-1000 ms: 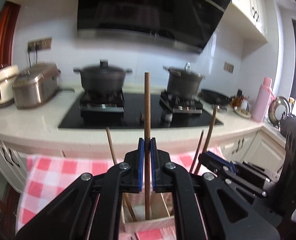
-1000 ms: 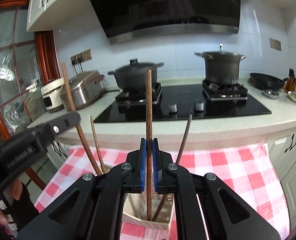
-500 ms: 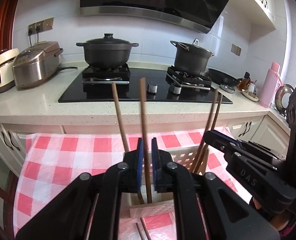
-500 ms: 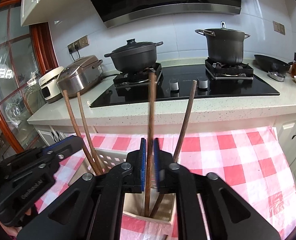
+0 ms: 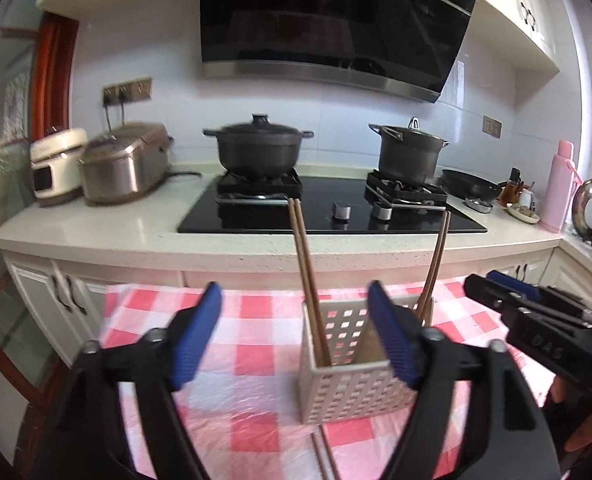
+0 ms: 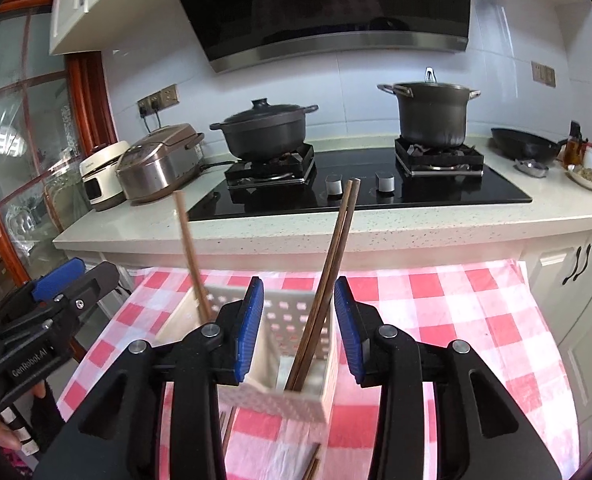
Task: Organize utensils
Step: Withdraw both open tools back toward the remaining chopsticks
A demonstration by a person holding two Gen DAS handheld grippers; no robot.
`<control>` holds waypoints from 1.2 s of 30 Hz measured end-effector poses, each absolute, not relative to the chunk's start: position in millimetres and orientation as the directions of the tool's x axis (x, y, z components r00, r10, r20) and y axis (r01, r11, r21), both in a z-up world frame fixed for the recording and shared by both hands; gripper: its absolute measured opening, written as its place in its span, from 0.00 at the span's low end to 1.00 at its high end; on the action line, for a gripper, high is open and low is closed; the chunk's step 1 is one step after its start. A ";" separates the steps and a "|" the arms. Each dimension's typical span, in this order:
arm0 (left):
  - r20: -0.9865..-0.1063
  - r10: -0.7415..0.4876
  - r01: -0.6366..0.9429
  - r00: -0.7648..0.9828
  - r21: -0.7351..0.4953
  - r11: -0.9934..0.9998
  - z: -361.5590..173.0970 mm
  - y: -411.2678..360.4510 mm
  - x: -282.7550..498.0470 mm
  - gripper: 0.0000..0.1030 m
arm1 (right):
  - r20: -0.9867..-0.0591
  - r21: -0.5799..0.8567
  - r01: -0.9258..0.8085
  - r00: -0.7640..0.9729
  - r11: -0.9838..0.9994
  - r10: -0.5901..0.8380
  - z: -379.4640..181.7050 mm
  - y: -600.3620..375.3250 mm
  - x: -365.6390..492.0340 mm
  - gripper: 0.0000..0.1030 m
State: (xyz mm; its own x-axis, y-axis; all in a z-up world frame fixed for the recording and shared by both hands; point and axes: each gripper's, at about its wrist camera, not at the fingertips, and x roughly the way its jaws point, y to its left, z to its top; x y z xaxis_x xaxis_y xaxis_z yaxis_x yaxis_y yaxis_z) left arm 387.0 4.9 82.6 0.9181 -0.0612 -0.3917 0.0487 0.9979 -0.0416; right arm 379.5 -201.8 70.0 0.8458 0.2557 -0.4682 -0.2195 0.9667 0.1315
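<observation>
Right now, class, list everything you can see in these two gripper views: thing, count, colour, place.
Chopsticks: four in the holder, brown, two leaning left, two leaning right; more lie on the cloth at the holder's base.
Holder: one, white, perforated, on the cloth.
Tablecloth: one, red-and-white check, on the table.
Lidded pot: one, black, left burner.
Tall pot: one, dark, right burner.
Hob: one, black, in the counter.
Rice cookers: two, steel and cream, counter left.
Pan: one, black, counter right.
Flask: one, pink, far right.
Left gripper: black, blue pads, opening, nothing between them.
Right gripper: same, opening around two chopsticks.
</observation>
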 end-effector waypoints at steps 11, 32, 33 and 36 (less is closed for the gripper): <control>-0.375 0.018 0.000 0.927 0.049 0.999 43.4 9.2 289.2 0.95 | -0.492 0.136 -0.224 0.830 0.965 0.262 34.6 -207.7 288.1 0.53; -0.515 -0.022 0.019 0.857 -0.011 1.000 -53.1 20.9 247.1 0.95 | -0.688 0.186 -0.152 0.685 0.971 0.240 -73.5 -207.8 251.8 0.60; -0.512 -0.019 0.016 0.859 -0.011 1.000 -55.0 22.3 246.8 0.95 | -0.693 0.185 -0.148 0.682 0.972 0.235 -75.3 -207.5 253.9 0.59; -0.512 -0.014 0.009 0.859 -0.011 1.000 -57.3 25.4 248.3 0.95 | -0.707 0.178 -0.132 0.673 0.975 0.220 -80.3 -207.2 260.3 0.53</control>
